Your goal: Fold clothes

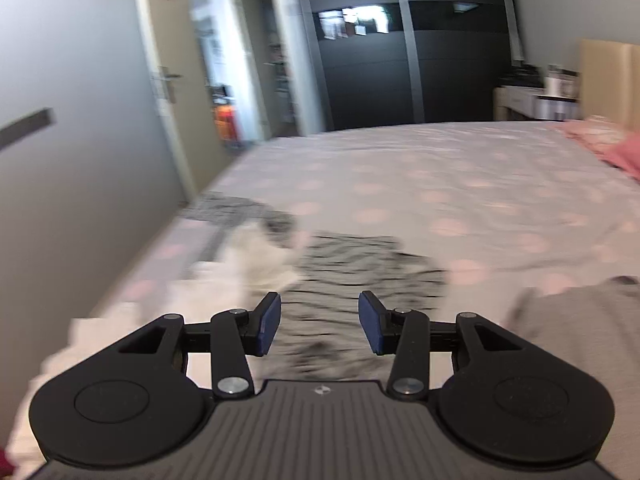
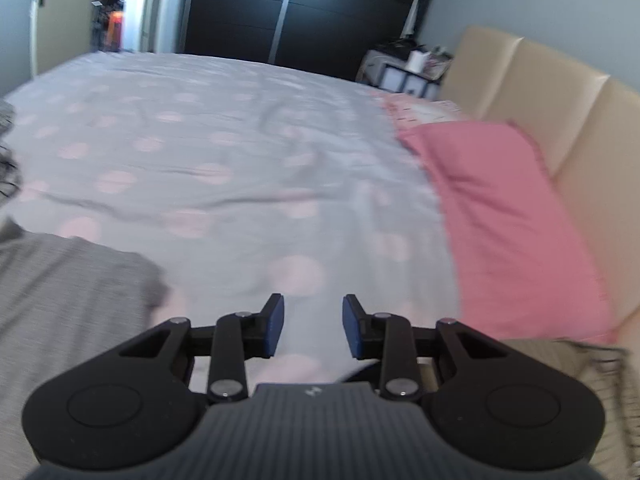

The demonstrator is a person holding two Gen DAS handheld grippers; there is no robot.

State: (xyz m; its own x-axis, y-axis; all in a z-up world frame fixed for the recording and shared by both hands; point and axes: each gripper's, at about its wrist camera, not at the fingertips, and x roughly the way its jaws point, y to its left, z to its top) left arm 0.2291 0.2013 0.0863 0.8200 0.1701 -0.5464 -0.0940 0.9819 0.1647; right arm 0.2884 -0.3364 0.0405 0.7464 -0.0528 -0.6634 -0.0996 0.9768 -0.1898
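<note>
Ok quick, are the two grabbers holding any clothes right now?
Left gripper: jaws open, holding nothing, above the striped garment.
Right gripper: jaws open, holding nothing, over the bedsheet.

Crumpled black-and-white striped garment beside rumpled white cloth; flat grey knit garment lies apart.

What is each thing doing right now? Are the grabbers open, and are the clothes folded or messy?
Left gripper: open, holding nothing.
Right gripper: open, holding nothing.
Zebra-striped garment: lying crumpled, unfolded.
White garment: crumpled beside the striped one.
Grey garment: spread flat on the bed.
Pink pillow: lying against the headboard.
Door: open.
</note>
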